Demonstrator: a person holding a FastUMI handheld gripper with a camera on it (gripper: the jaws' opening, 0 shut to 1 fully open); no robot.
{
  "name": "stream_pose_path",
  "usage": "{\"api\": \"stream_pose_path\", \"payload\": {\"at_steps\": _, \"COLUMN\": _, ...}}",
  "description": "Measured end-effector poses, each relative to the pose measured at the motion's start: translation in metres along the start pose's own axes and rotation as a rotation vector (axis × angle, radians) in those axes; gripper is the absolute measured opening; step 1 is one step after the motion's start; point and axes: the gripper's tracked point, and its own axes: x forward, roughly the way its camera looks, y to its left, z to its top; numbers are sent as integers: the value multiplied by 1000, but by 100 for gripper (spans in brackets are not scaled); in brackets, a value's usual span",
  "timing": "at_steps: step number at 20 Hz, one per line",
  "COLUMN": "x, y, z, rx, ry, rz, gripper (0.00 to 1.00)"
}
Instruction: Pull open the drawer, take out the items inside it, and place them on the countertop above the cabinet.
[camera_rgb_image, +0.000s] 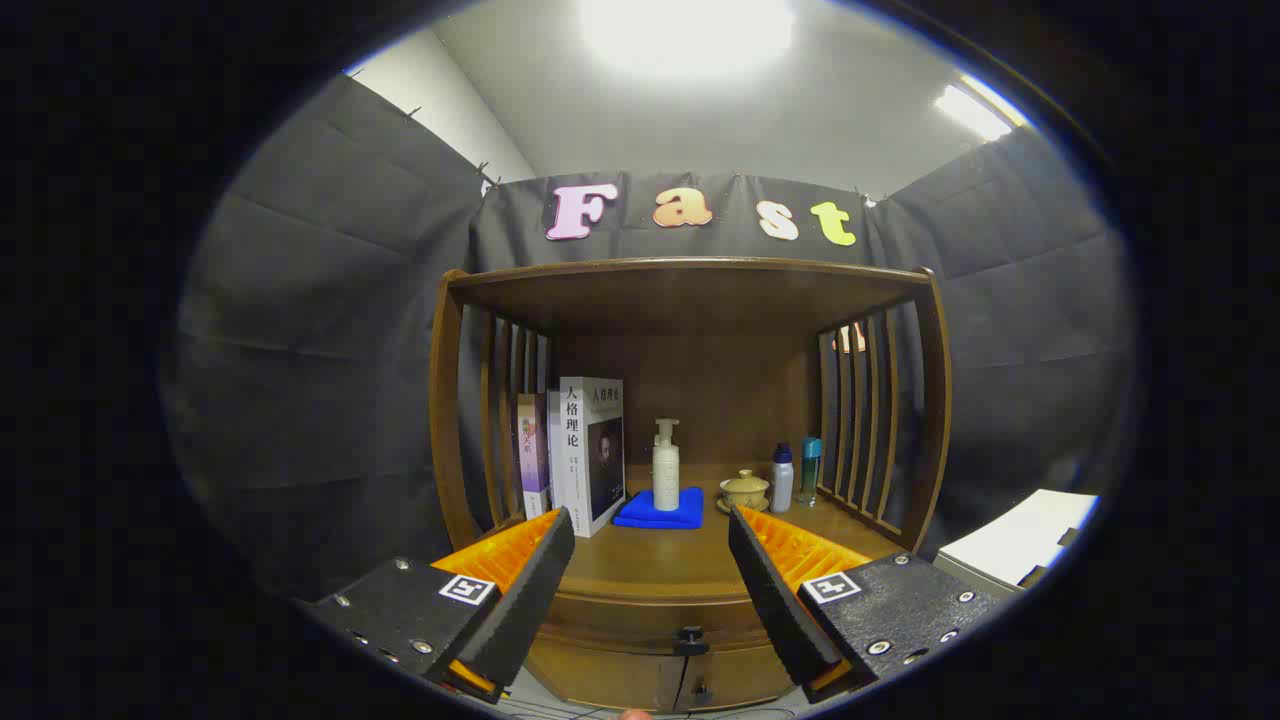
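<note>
Facing wooden cabinet (690, 400), gripper (650, 580) hung wide open, holding nothing. Drawer (650, 622) sat closed under countertop (650, 560), between and below fingers. Small dark knob (690, 634) looked only grip point: rigid, narrow, likely slippery; drawer probably light, contents unseen.

Brown wooden cabinet (690, 600); blue folded cloth (660, 509) under white pump bottle (666, 466); beige lidded cup (744, 490); small bottle (810, 469) seemingly teal; black drawer knob (690, 634).

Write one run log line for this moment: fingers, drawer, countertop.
gripper: open, holding nothing | drawer: closed, knob between fingers, below | countertop: books, pump bottle on blue cloth, lidded cup, two bottles
</note>
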Motion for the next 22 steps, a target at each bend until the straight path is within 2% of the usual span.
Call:
{"api": "stream_pose_path", "payload": {"at_steps": 4, "x": 3, "y": -17, "z": 2, "rx": 34, "ry": -6, "rz": -35, "gripper": 96}}
{"api": "stream_pose_path", "payload": {"at_steps": 11, "x": 7, "y": -36, "z": 0, "rx": 22, "ry": -28, "rz": -89, "gripper": 96}}
{"api": "stream_pose_path", "payload": {"at_steps": 16, "x": 15, "y": -32, "z": -14, "rx": -7, "ry": -9, "rz": -68, "gripper": 96}}
{"api": "stream_pose_path", "payload": {"at_steps": 22, "x": 30, "y": -18, "z": -57, "rx": 2, "ry": 82, "rz": -18, "gripper": 96}}
